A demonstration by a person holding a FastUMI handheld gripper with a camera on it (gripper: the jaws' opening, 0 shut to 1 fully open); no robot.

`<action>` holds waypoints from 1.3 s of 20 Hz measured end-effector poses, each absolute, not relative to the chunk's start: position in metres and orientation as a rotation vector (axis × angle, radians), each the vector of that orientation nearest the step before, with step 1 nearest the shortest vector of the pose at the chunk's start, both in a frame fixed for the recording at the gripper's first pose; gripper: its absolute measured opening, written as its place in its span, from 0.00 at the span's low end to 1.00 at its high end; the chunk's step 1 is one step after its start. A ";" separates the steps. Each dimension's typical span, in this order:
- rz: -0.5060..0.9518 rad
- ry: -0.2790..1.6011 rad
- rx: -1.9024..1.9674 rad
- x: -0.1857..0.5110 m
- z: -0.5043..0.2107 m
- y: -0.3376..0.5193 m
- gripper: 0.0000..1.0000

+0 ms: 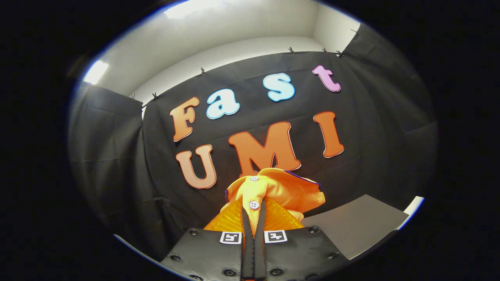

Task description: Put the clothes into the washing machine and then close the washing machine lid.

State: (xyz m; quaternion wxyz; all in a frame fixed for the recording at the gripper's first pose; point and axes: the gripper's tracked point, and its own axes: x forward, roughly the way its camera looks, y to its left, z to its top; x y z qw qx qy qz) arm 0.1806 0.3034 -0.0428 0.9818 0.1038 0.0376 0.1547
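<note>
Single view, mounted on the gripper (254, 205), looking forward along its two fingers and tilted upward toward the black cloth wall (117, 156) and white ceiling (234, 35). Fingers pinched together on orange garment (289, 191), very near the lens.

My gripper (254, 205) has its fingers pinched together on an orange garment (285, 191), which bunches up just beyond the tips, two white buttons showing. Behind it hangs the black cloth wall (371, 128); a grey surface (359, 224) lies to the right.
</note>
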 end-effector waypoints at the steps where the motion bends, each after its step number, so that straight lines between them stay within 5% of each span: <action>1: 0.318 0.072 0.210 0.179 -0.040 0.318 0.08; 10: 0.386 0.102 0.218 0.179 -0.072 0.441 0.08; 26: 0.387 0.316 0.171 0.215 -0.241 0.562 0.08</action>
